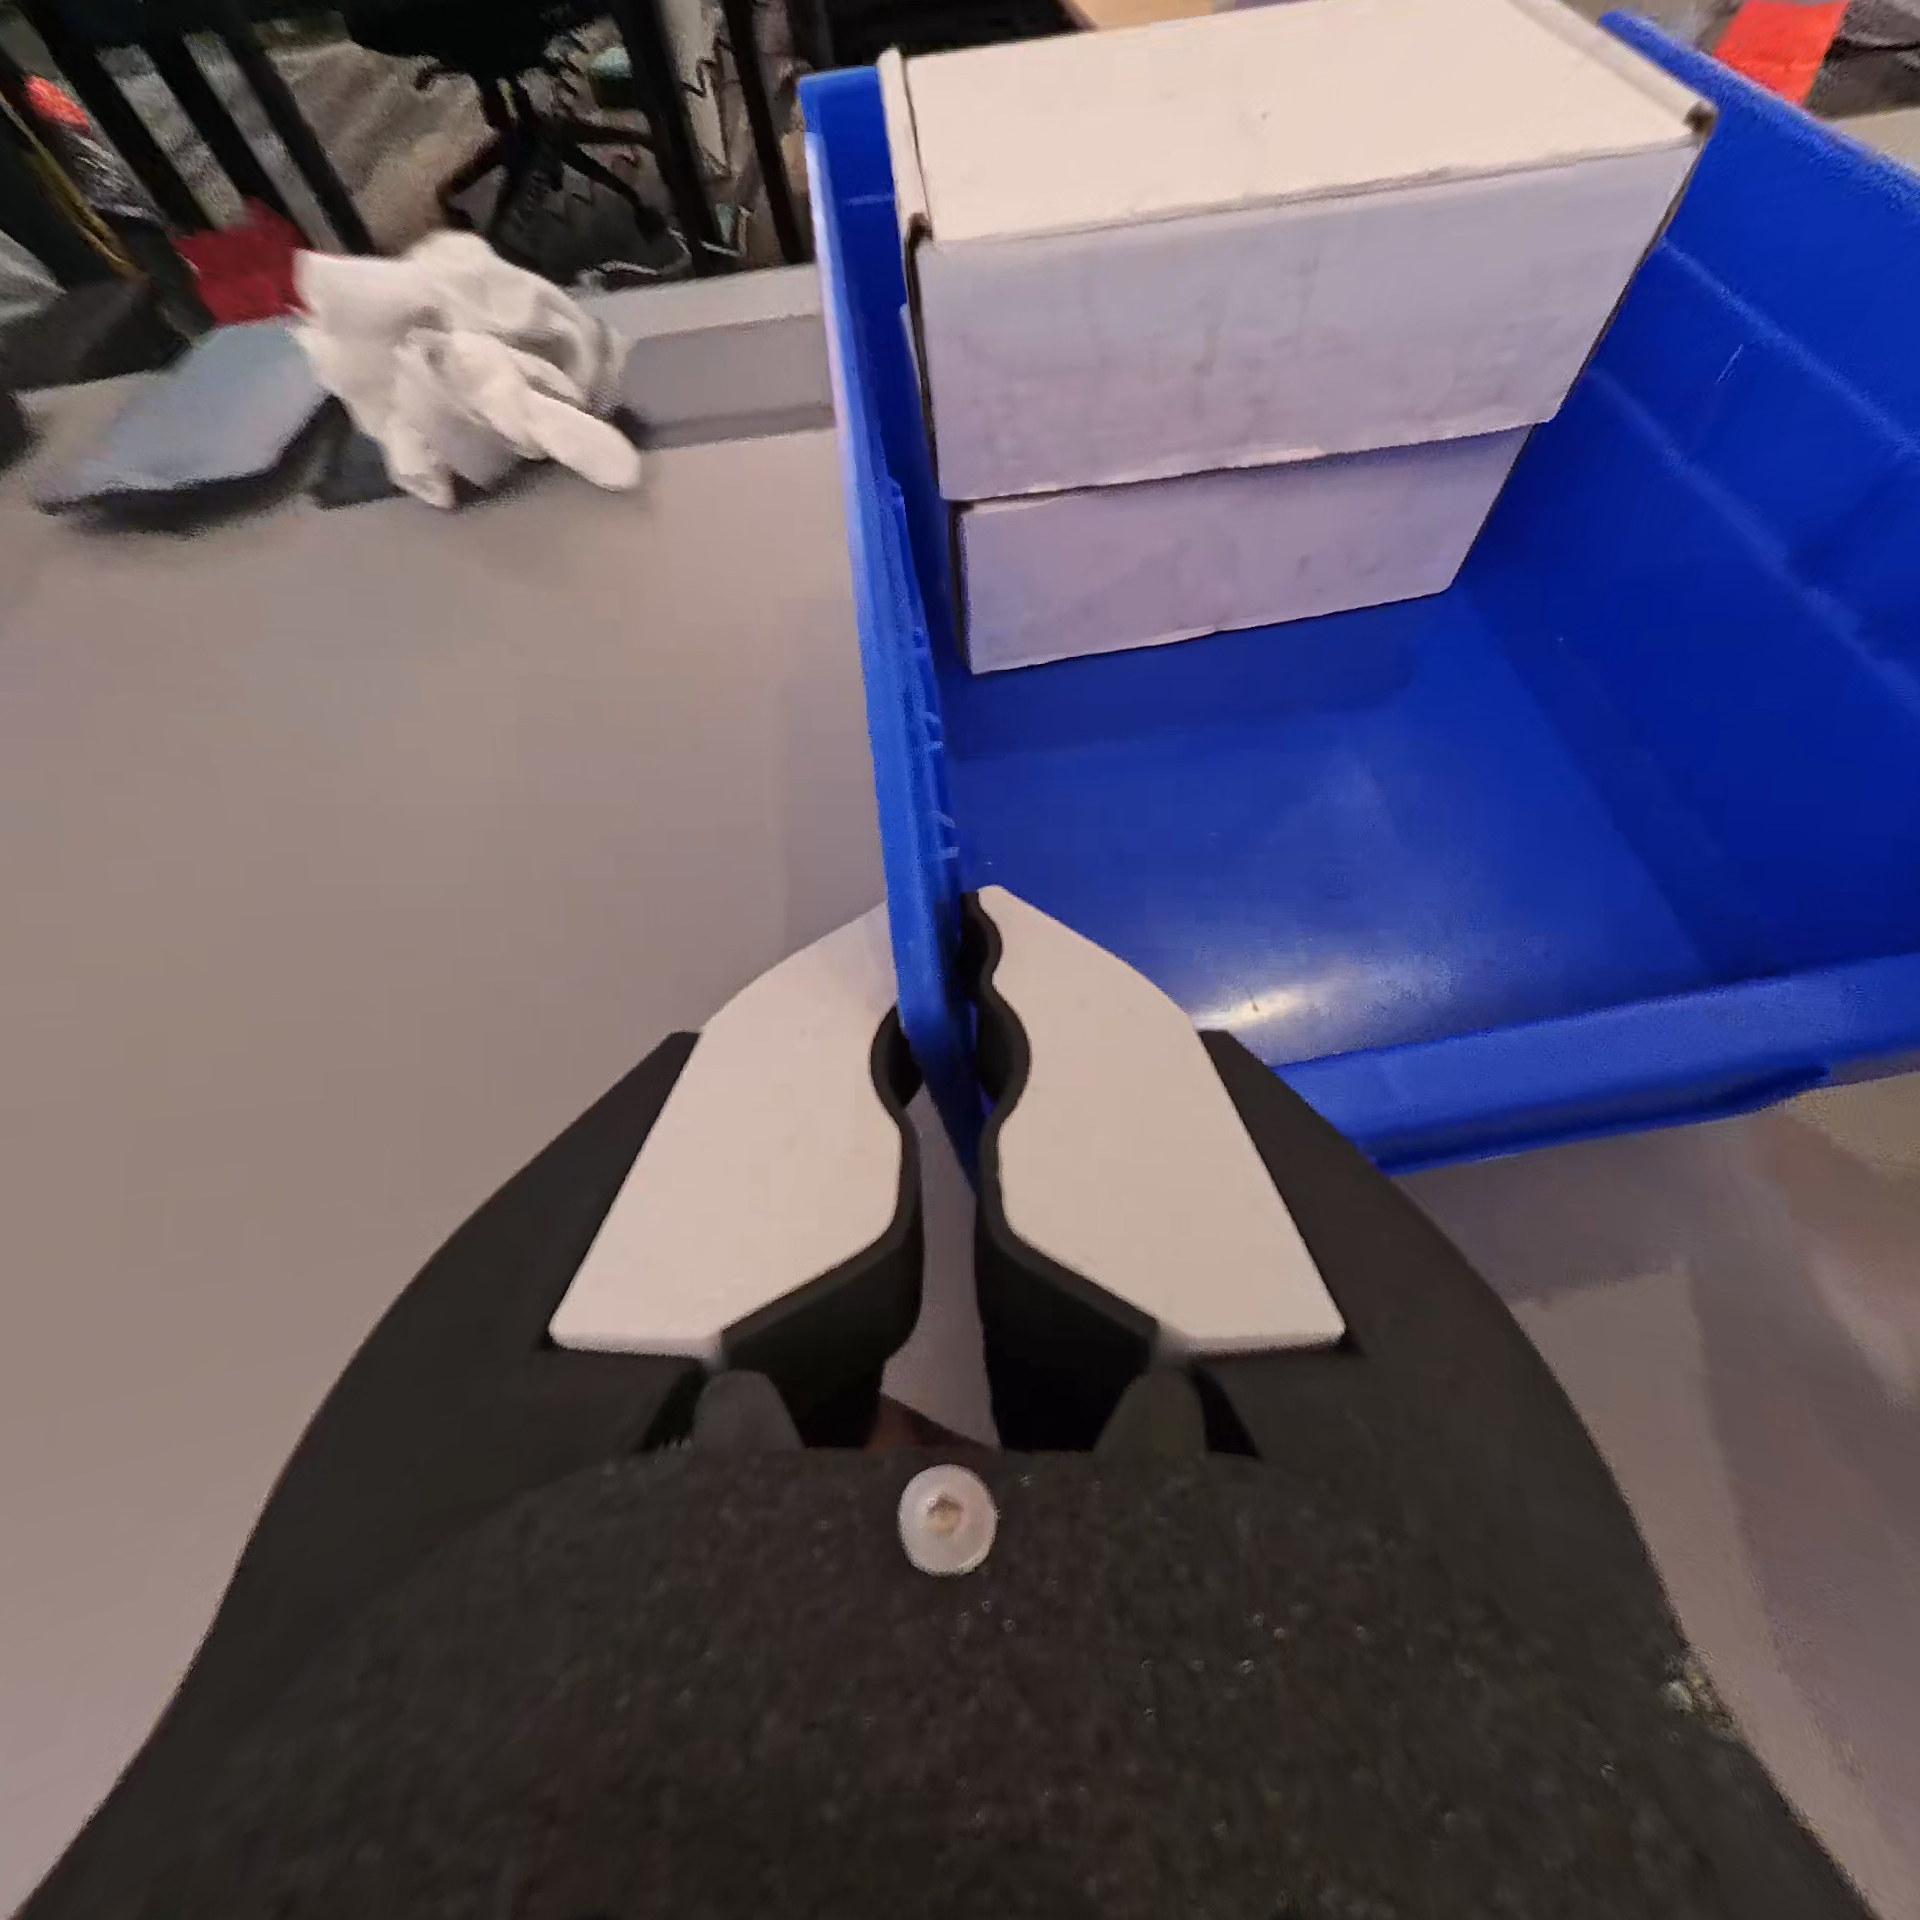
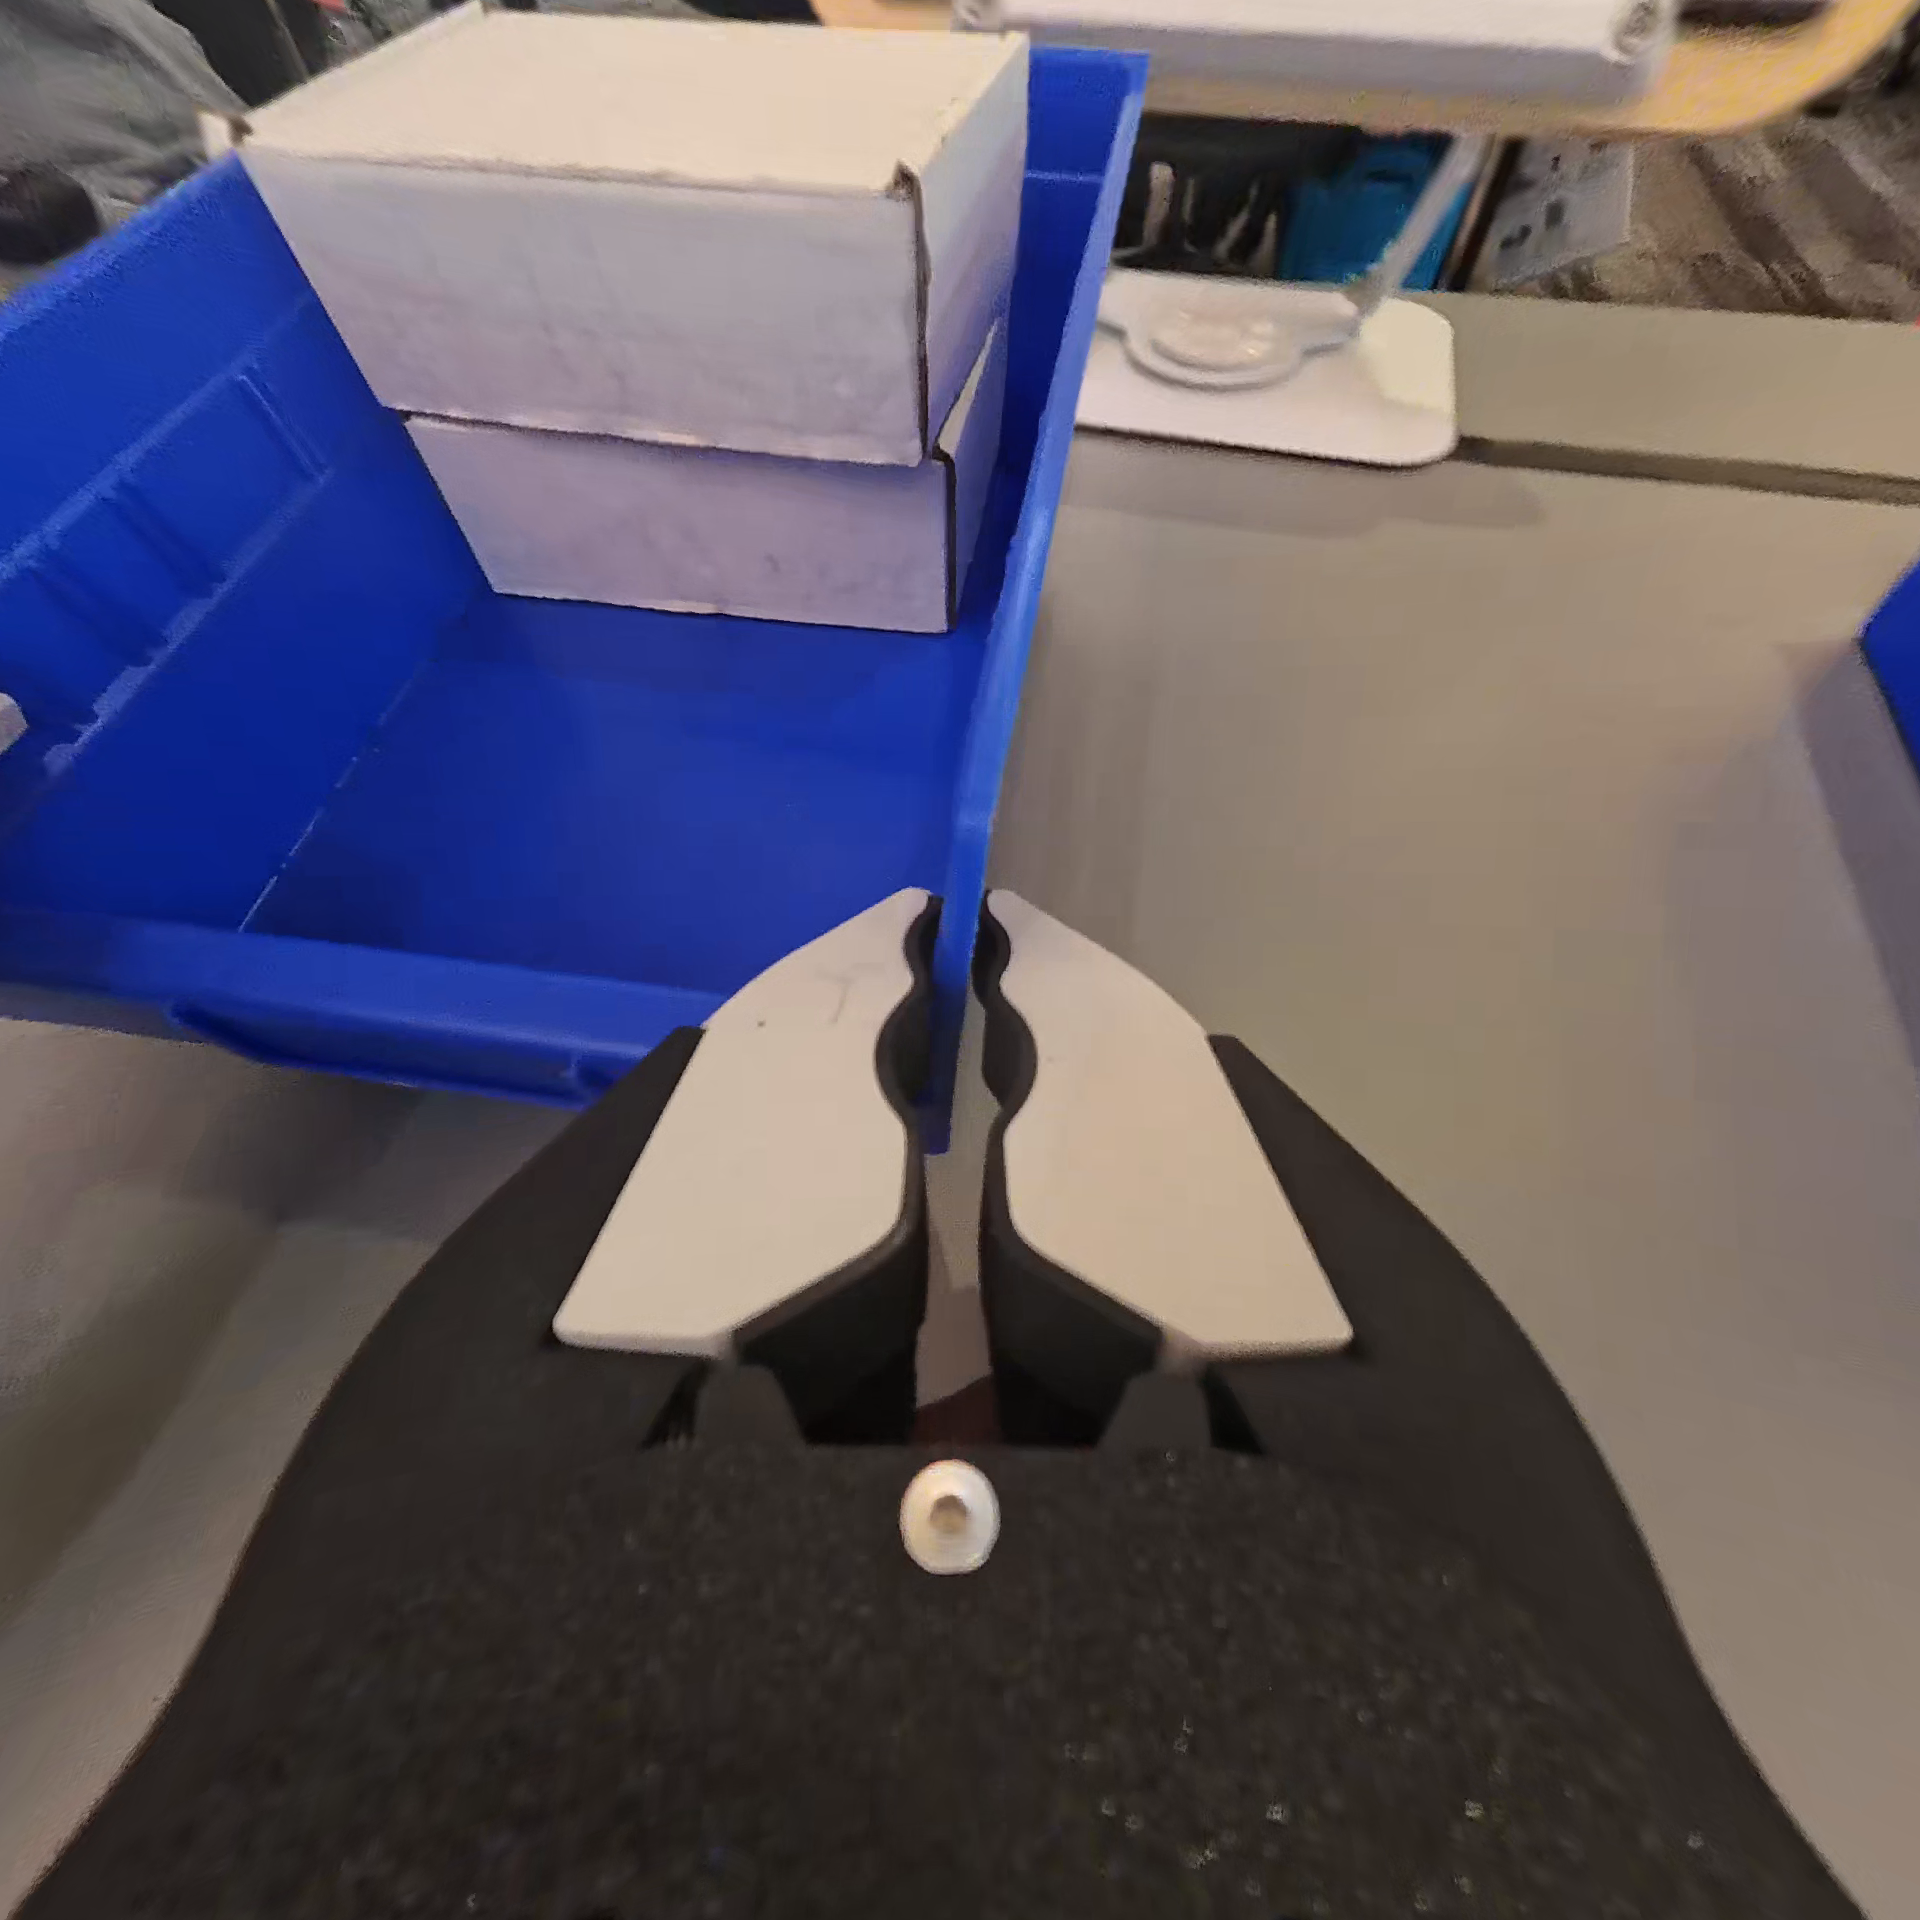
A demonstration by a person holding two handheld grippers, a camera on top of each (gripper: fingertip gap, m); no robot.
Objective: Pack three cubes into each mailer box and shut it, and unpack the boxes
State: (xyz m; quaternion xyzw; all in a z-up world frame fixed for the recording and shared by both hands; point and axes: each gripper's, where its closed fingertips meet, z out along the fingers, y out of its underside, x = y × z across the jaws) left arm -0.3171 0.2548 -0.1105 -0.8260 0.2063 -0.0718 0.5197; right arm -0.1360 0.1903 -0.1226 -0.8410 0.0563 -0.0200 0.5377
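A blue plastic bin (image 1: 1714,582) sits on the grey table and holds two closed white mailer boxes, stacked at its far end: the upper box (image 1: 1247,312) on the lower box (image 1: 1216,551). My left gripper (image 1: 935,914) is shut on the bin's left side wall near its front corner. In the right wrist view the same bin (image 2: 156,582) shows with the upper box (image 2: 623,281) and lower box (image 2: 707,540). My right gripper (image 2: 956,914) is shut on the bin's right side wall near the front. No cubes are in view.
A crumpled white cloth (image 1: 468,364) and dark flat items lie at the table's far left. A white stand base (image 2: 1268,364) sits beyond the bin on the right. The corner of another blue object (image 2: 1896,675) shows at the right edge. About 20 cm separates my left fingertips from my right.
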